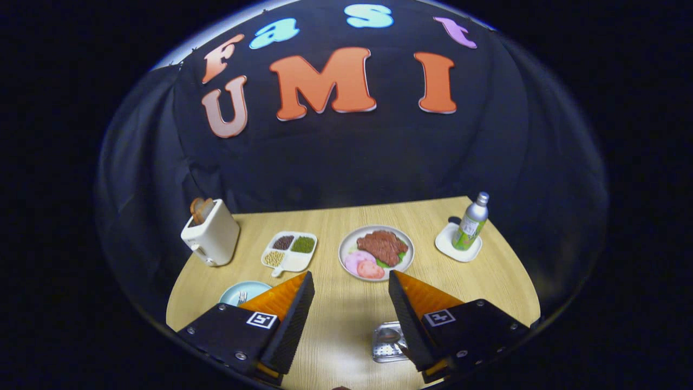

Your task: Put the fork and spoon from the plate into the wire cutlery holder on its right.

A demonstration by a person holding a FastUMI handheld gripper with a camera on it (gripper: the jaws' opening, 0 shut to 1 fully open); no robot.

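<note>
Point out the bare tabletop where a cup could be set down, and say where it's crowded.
The gripper is open, holding nothing. Bare wood lies between its jaws, up to the meat plate. More lies between that plate and the bottle's white coaster. It's crowded near the toaster, divided dish, and blue plate with the fork.

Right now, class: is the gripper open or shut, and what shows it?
Open. The gripper has its fingers wide apart, bare table between them, pressing on nothing.
</note>
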